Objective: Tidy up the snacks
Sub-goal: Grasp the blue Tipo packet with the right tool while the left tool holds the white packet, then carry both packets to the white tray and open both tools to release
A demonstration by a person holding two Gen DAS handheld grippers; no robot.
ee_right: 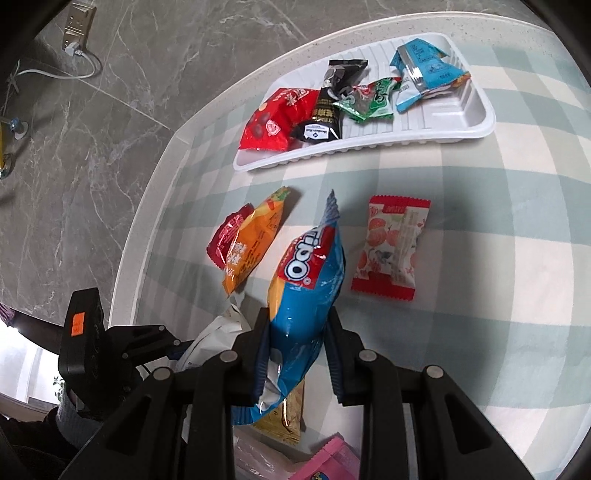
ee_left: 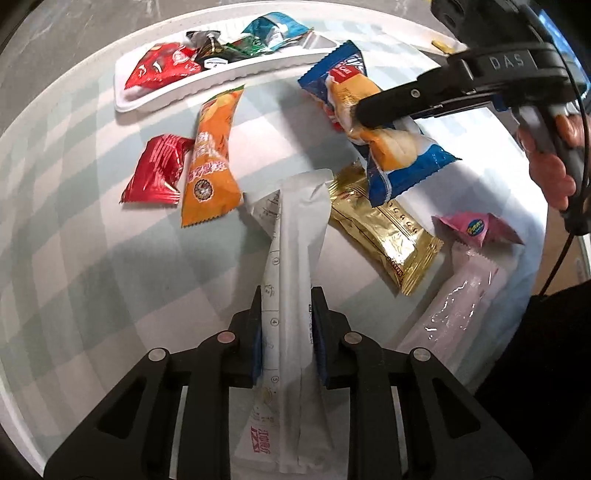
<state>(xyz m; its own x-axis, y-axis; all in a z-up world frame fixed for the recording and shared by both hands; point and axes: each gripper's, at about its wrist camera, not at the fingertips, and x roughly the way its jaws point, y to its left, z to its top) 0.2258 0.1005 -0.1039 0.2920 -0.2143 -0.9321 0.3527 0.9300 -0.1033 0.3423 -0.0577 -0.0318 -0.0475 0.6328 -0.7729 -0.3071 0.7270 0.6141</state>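
gripping a long white sachet between its blue pads, the left gripper holds it above the checked tablecloth, while the right gripper is clamped on a blue snack packet lifted clear of the table. the left wrist view alone shows a gold packet in full, a pink packet and a clear-wrapped pink stick just beside it. the right wrist view alone shows a red-and-white fruit-print packet lying beside the held blue one, plus the grey marble floor and a wall socket. both views show the white tray at the far side of the table, holding four snacks: a red bag, a black packet, a green one and a light-blue one. one orange packet and one red wrapper lie side by side, touching, near the tray.
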